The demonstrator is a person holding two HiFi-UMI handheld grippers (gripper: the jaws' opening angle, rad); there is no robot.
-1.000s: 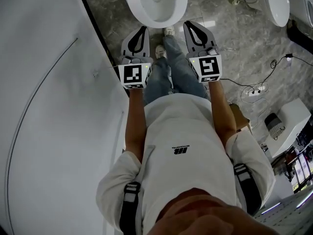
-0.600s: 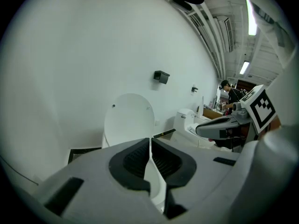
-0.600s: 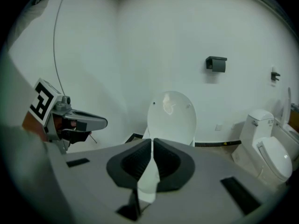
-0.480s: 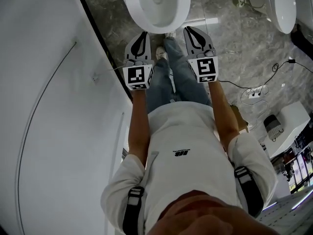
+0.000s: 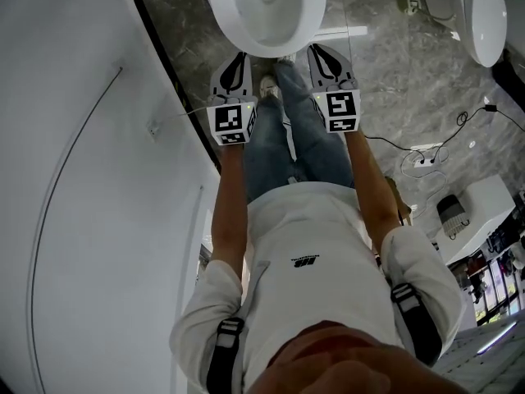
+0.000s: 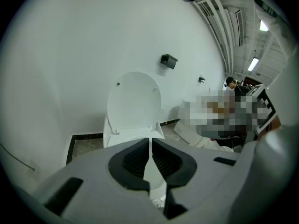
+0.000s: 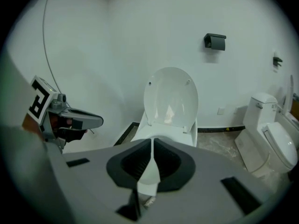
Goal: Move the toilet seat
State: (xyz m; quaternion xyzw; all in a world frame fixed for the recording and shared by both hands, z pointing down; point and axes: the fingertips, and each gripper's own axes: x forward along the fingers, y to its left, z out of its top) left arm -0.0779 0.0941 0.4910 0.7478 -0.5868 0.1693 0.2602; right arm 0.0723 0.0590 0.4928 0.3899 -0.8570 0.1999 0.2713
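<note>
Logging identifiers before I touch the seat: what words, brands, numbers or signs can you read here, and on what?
No text here is legible enough to quote.
Shirt logo: dark chest print on the person's white shirt, upside down in the head view, too small to read.
Left gripper cube: black-and-white square code, no words.
Right gripper cube: same kind of code, no words.
Toilet: no print visible.
</note>
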